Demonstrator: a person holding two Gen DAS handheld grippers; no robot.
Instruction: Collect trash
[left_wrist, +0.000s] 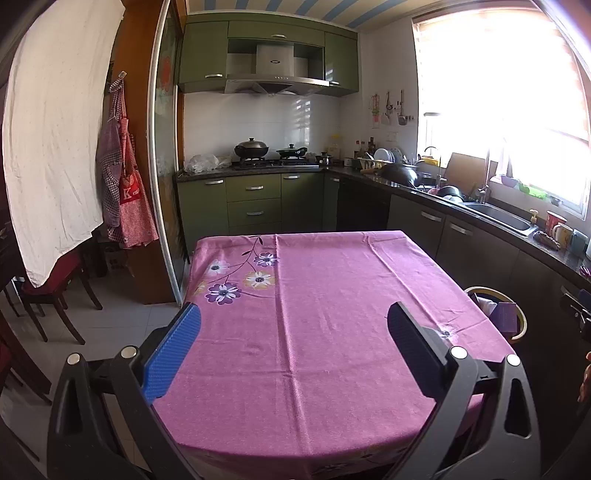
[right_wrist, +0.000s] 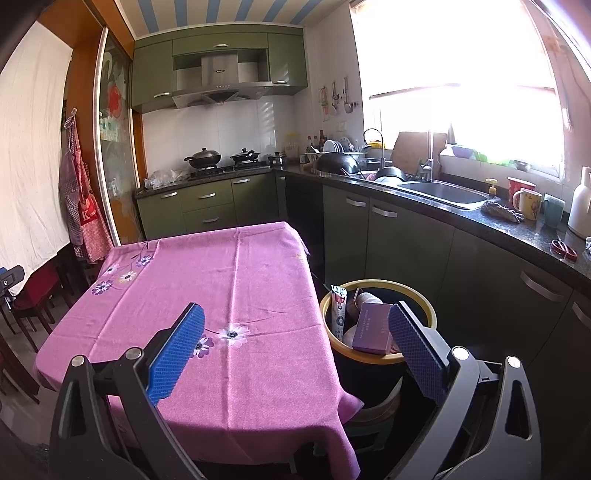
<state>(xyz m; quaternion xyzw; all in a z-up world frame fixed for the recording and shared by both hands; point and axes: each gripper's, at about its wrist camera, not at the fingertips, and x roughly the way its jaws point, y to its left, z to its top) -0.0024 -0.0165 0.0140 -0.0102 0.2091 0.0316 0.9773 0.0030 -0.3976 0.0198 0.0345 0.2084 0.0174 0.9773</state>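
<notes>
A black trash bin with a yellow rim (right_wrist: 428, 308) stands on the floor at the table's right side; it also shows in the left wrist view (left_wrist: 521, 317). Inside it lie a purple box (right_wrist: 371, 328), a printed tube-like wrapper (right_wrist: 339, 310) and a pale crumpled item (right_wrist: 369, 298). The table carries a pink flowered cloth (left_wrist: 332, 314) with no trash showing on it. My left gripper (left_wrist: 293, 325) is open and empty above the table's near half. My right gripper (right_wrist: 295, 326) is open and empty over the table's right edge, its right finger in front of the bin.
Green kitchen cabinets and a stove with pots (left_wrist: 255, 149) stand behind the table. A dark counter with a sink (right_wrist: 443, 192), mugs and scissors (right_wrist: 563, 249) runs along the right. Chairs (left_wrist: 55, 291) and hanging aprons (left_wrist: 123, 177) are at the left.
</notes>
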